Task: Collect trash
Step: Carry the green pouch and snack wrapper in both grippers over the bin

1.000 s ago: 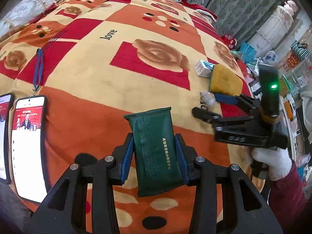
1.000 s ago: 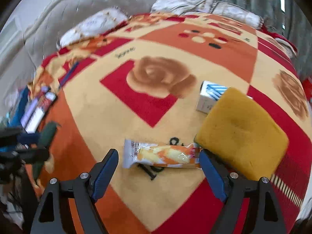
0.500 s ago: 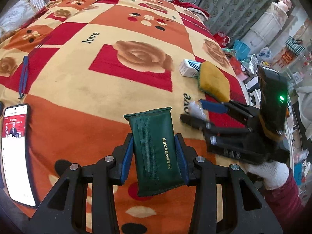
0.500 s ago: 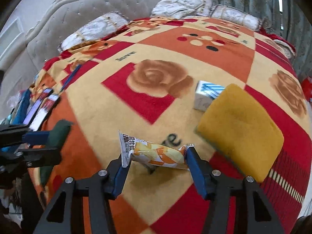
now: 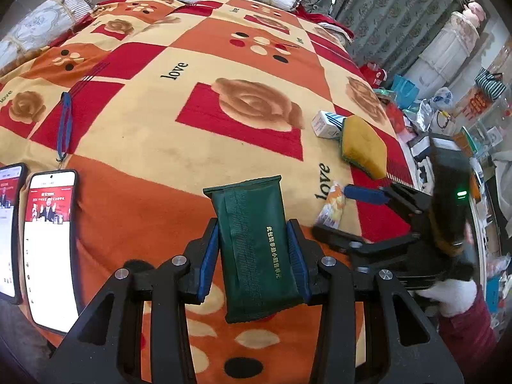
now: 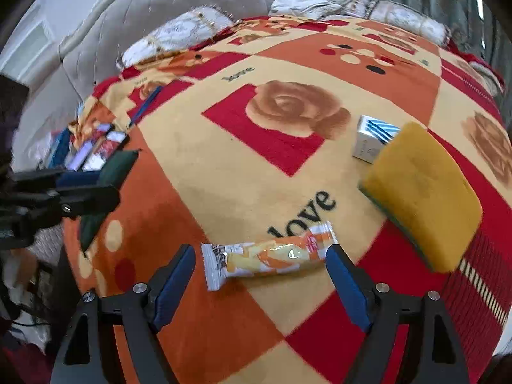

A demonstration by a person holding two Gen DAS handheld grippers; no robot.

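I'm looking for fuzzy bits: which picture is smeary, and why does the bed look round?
Right wrist view: smeared at the left edge, around the phones and left tool; the snack wrapper stays sharp. Left wrist view: mostly crisp, the right tool slightly blurred. Both views: the fisheye lens bends the blanket.

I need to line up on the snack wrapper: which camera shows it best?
The right wrist view: the whole snack wrapper lies flat between the open right gripper. The left wrist view shows only part of it, small and blurred, beside that gripper's finger.
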